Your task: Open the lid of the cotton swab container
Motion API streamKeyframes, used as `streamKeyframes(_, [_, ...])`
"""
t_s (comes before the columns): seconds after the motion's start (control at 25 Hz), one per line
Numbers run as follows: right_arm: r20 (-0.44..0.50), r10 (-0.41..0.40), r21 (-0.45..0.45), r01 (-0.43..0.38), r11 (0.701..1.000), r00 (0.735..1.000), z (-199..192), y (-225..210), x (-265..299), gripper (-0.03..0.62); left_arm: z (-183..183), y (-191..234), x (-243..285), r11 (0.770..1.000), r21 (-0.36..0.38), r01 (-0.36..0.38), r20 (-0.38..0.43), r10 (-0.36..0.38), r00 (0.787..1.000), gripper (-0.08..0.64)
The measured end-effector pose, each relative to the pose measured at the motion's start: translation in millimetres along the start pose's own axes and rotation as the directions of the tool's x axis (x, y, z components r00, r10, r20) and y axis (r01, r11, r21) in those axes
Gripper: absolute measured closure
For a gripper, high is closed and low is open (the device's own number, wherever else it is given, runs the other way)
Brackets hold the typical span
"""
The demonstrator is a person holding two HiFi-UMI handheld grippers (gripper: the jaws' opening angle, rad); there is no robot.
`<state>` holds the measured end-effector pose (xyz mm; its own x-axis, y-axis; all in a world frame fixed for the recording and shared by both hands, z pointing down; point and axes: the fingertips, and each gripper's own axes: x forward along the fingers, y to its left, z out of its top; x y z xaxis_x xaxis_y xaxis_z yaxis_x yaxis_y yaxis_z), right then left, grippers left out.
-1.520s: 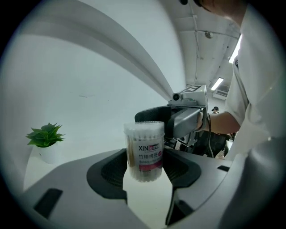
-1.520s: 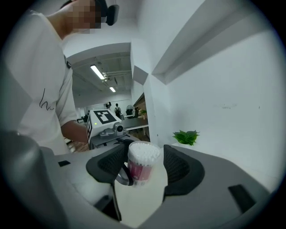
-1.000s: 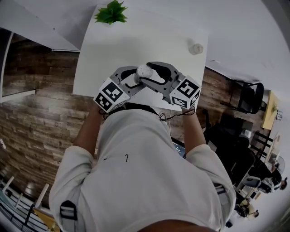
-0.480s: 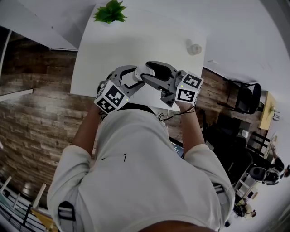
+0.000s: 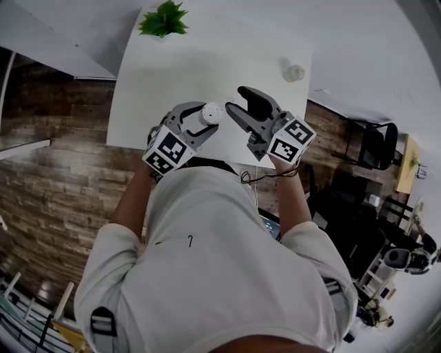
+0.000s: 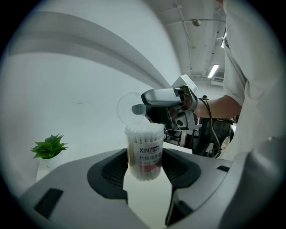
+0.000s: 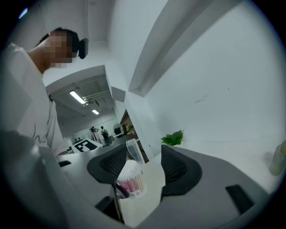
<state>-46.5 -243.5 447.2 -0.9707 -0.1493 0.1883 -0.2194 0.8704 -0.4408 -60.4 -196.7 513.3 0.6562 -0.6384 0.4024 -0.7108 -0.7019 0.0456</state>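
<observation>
My left gripper (image 5: 205,118) is shut on the cotton swab container (image 5: 211,112), held upright above the table's near edge. In the left gripper view the clear tub (image 6: 144,154) is packed with white swabs and sits between the pads, with its round clear lid (image 6: 132,107) flipped up at the back. My right gripper (image 5: 241,105) is open, just to the right of the container and not touching it. In the right gripper view the container (image 7: 129,179) and its raised lid (image 7: 134,152) lie ahead of the open jaws, with nothing between the pads.
The white table (image 5: 179,69) has a small green plant (image 5: 164,19) at its far left corner and a small pale bottle (image 5: 296,72) at its far right. Wood flooring lies to the left, and a dark chair (image 5: 377,148) stands to the right.
My right gripper has drawn back to the right, away from the top of the container. The left gripper still holds the container in nearly the same place.
</observation>
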Motion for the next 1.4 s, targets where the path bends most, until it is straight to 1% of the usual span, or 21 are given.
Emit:
streamKeyframes(0.08, [-0.031,-0.011,-0.047,0.01,0.999,0.999,-6,1,0,0.351,3,-3,1,1.0,0.018,0.012,0.01,-0.012,1.0,0.31])
streamKeyframes(0.12, [-0.036,-0.019,-0.052,0.017,0.998,0.999,-8,0,0,0.361,4,-5,1,0.999,0.029,0.019,0.011,-0.019,1.0,0.31])
streamKeyframes(0.16, [-0.033,-0.027,-0.044,0.025,0.999,0.999,-9,-1,-1,0.397,3,-8,2,0.999,0.041,0.025,0.008,-0.025,1.0,0.31])
streamKeyframes(0.2, [-0.025,-0.029,-0.027,0.028,0.999,0.999,-8,-2,-2,0.458,2,-10,2,0.998,0.052,0.031,0.003,-0.031,1.0,0.31])
streamKeyframes(0.24, [-0.016,-0.024,-0.005,0.024,1.0,1.0,-8,-3,-3,0.543,1,-11,3,0.998,0.059,0.035,-0.002,-0.035,0.999,0.31])
streamKeyframes(0.32, [-0.019,-0.022,0.026,0.023,0.999,1.0,-10,-5,-3,0.54,-2,-11,3,0.998,0.057,0.035,-0.01,-0.035,0.999,0.308])
streamKeyframes(0.44, [-0.073,-0.083,0.037,0.086,0.996,0.994,-19,-13,-3,0.541,-13,-9,8,0.999,0.035,0.014,-0.042,-0.013,0.999,0.302])
streamKeyframes(0.6, [-0.101,-0.138,0.061,0.145,0.988,0.985,-35,-25,-2,0.54,-35,-4,21,1.0,-0.007,-0.021,-0.072,0.021,0.997,0.313])
streamKeyframes(0.76, [-0.127,-0.197,0.061,0.206,0.977,0.972,-53,-37,-3,0.541,-56,-5,36,1.0,-0.001,-0.03,-0.114,0.03,0.993,0.316])
streamKeyframes(0.92, [-0.16,-0.283,0.037,0.292,0.956,0.946,-79,-52,-10,0.541,-83,-8,58,0.999,-0.019,-0.048,-0.163,0.044,0.986,0.322])
streamKeyframes(1.08, [-0.163,-0.345,0.087,0.362,0.928,0.924,-104,-71,-19,0.541,-107,-14,80,0.998,-0.047,-0.045,-0.212,0.034,0.977,0.327])
streamKeyframes(1.24, [-0.153,-0.397,0.128,0.417,0.9,0.905,-121,-88,-30,0.541,-121,-21,99,0.999,-0.039,-0.033,-0.256,0.021,0.966,0.328])
streamKeyframes(1.4, [-0.158,-0.431,0.137,0.452,0.881,0.888,-137,-96,-38,0.541,-135,-25,112,0.999,-0.04,-0.022,-0.306,0.009,0.952,0.333])
